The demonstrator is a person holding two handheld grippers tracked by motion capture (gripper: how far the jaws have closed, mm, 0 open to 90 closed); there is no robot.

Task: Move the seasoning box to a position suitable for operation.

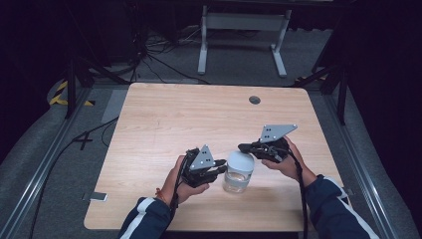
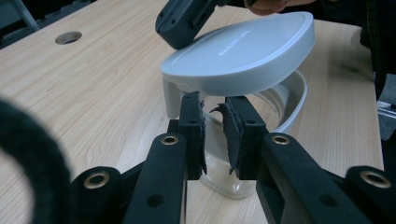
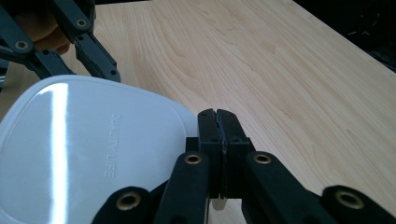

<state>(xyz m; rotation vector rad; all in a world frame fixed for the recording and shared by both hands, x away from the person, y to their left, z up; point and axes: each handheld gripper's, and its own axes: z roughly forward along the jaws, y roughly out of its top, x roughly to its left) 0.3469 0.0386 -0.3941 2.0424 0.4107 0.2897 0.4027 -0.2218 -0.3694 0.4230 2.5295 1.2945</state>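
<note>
1. Light wooden desk (image 1: 164,124) with rounded corners and a round grommet hole (image 1: 255,100) near its far edge; it stands on grey carpet (image 1: 50,164) in a dark room.
2. White metal frame legs (image 1: 243,30) and loose black cables (image 1: 154,55) lie beyond the desk.
3. Clear glass jar (image 1: 236,182), near the desk's front edge between both hands; any contents cannot be made out.
4. Pale grey rounded-square plastic lid (image 2: 243,51), tilted above the jar's rim, raised on one side.
5. Left tool (image 2: 215,135): jaws slightly parted astride the jar's rim; a firm grip cannot be told.
6. Right tool (image 3: 218,140): jaws clenched on a tab at the lid's edge.
</note>
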